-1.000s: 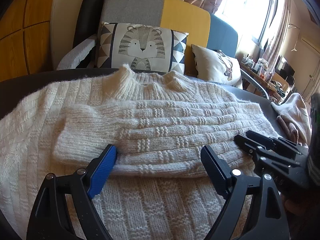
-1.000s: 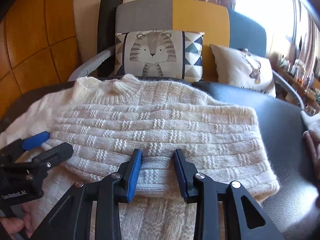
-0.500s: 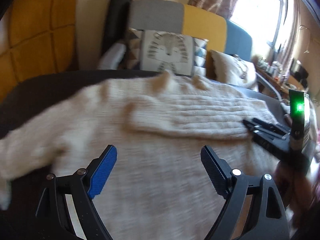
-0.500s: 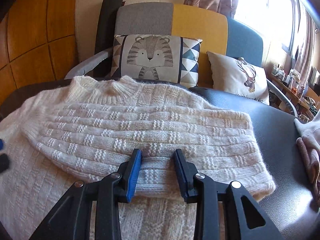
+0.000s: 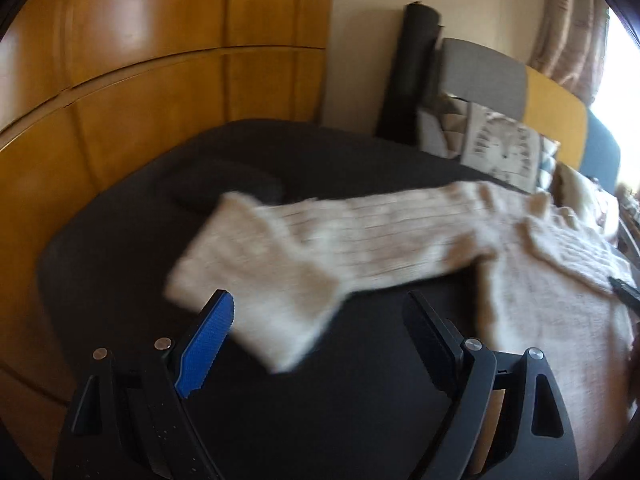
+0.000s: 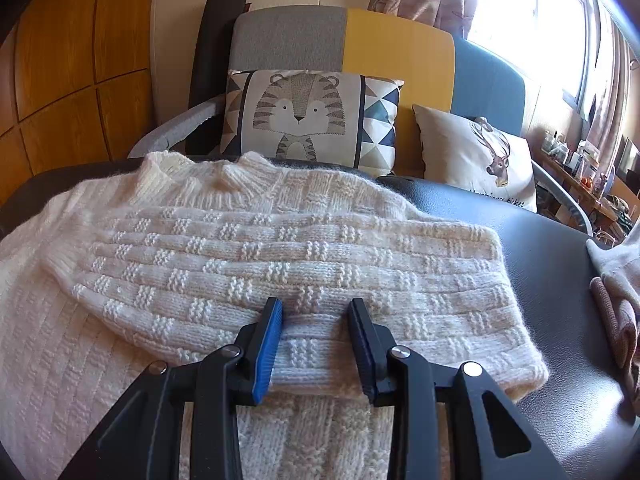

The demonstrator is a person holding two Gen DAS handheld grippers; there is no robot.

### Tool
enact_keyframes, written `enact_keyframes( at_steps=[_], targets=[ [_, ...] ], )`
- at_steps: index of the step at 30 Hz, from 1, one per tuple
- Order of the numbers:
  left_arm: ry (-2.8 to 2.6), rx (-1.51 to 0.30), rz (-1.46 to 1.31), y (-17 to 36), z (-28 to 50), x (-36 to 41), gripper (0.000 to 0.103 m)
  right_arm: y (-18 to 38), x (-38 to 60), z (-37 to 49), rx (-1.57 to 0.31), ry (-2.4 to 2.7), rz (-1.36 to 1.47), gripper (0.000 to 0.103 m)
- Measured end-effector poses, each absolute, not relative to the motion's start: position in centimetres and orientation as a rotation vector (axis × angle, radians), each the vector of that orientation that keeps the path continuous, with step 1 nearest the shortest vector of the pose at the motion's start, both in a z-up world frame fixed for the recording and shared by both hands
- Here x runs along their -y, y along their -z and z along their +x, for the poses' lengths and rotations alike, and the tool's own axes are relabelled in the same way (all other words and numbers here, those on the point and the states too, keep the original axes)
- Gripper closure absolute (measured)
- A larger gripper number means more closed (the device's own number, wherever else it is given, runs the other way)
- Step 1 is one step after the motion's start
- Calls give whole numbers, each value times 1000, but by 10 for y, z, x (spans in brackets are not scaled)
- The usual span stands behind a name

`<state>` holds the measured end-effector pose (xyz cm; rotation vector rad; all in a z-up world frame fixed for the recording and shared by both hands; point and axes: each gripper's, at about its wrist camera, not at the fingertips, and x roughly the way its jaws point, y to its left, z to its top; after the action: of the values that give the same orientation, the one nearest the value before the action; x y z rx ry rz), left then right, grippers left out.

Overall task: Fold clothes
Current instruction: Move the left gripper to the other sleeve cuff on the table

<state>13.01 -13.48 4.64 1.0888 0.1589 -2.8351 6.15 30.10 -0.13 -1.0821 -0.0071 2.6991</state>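
Note:
A cream knitted sweater [image 6: 60, 360] lies flat on the black table [image 6: 540, 264], collar [image 6: 200, 172] at the far side. One sleeve [image 6: 280, 256] is folded across its chest. My right gripper [image 6: 315, 306] rests on that sleeve's near edge, jaws a little apart, with flat knit showing between them. In the blurred left wrist view the other sleeve [image 5: 380, 232] stretches out to the left over the table [image 5: 120, 260]. Its cuff [image 5: 280, 280] lies just ahead of my left gripper [image 5: 316, 300], which is wide open and holds nothing.
Behind the table stands a sofa with a tiger cushion [image 6: 300, 116] and a deer cushion [image 6: 476, 160]. Pink and beige clothes [image 6: 616, 300] lie at the table's right edge. A wooden wall [image 5: 120, 60] lies to the left, and a dark lump [image 5: 228, 184] sits on the table beyond the cuff.
My left gripper has swung away from the folded sleeve to the left, and now faces the outstretched sleeve's cuff. The right gripper has stayed on the folded sleeve.

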Motion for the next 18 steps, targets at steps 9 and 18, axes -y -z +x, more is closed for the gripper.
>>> enact_keyframes(
  at_steps=[9, 18],
  targets=[
    [2925, -88, 1098, -45, 133, 140, 15, 1, -302, 62, 9, -2699, -1080, 69],
    [2874, 447, 1209, -18, 101, 97, 15, 1, -301, 62, 5, -2700, -1078, 69]
  ],
)
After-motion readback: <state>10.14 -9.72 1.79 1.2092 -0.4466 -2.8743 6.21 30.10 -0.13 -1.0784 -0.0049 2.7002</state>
